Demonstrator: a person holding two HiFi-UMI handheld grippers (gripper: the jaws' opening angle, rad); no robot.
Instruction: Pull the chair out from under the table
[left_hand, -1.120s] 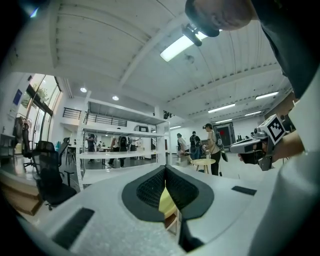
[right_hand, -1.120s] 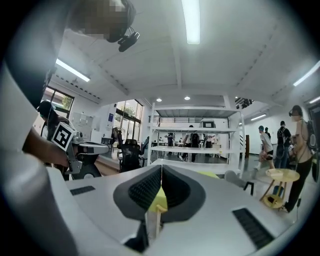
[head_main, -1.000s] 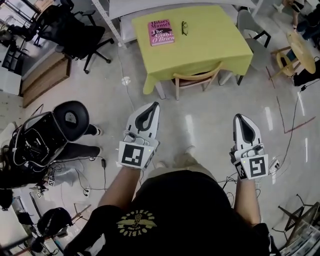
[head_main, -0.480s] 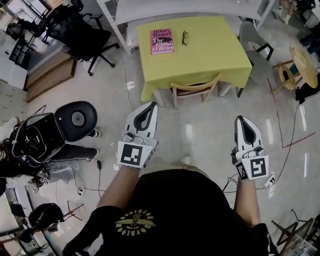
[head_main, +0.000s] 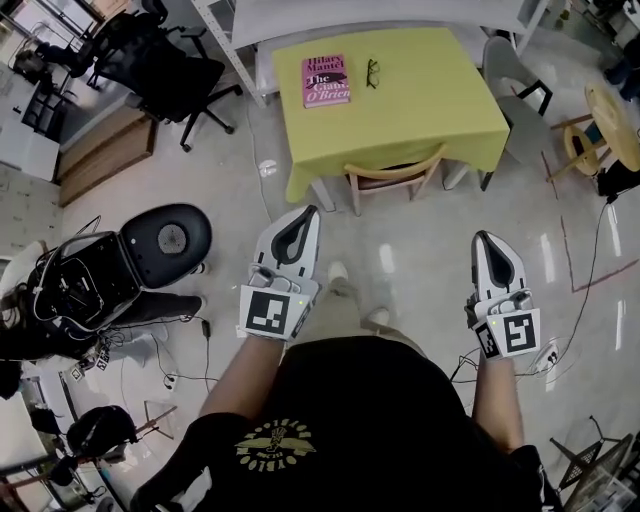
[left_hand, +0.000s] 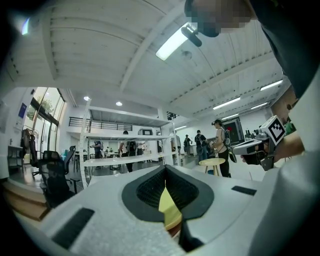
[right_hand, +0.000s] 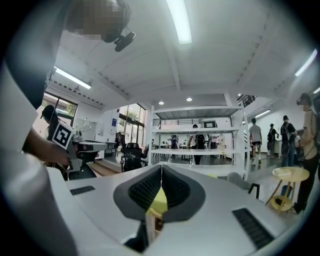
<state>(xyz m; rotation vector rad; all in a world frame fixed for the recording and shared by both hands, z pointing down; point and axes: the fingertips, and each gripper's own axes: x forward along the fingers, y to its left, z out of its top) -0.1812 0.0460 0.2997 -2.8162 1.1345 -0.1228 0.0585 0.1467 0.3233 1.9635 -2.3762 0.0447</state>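
Note:
A wooden chair (head_main: 392, 172) is tucked under the near edge of a table with a yellow-green cloth (head_main: 440, 100); only its curved backrest and legs show. My left gripper (head_main: 302, 214) is shut and empty, held level over the floor a short way before the table's left corner. My right gripper (head_main: 488, 240) is also shut and empty, further right and nearer me. Both stand apart from the chair. In the left gripper view, the yellow cloth (left_hand: 169, 210) shows through the slit between the shut jaws. In the right gripper view the cloth (right_hand: 159, 201) and a chair leg (right_hand: 150, 227) show likewise.
A pink book (head_main: 325, 80) and glasses (head_main: 372, 72) lie on the table. A grey chair (head_main: 515, 95) stands at its right, a round wooden table (head_main: 612, 110) beyond. A black office chair (head_main: 160, 75), a black stool (head_main: 170, 235) and floor cables (head_main: 200, 330) lie left.
I have stepped a little closer to the table; the table and chair sit slightly nearer and the stool on the left has shifted right in view. Both grippers stay shut.

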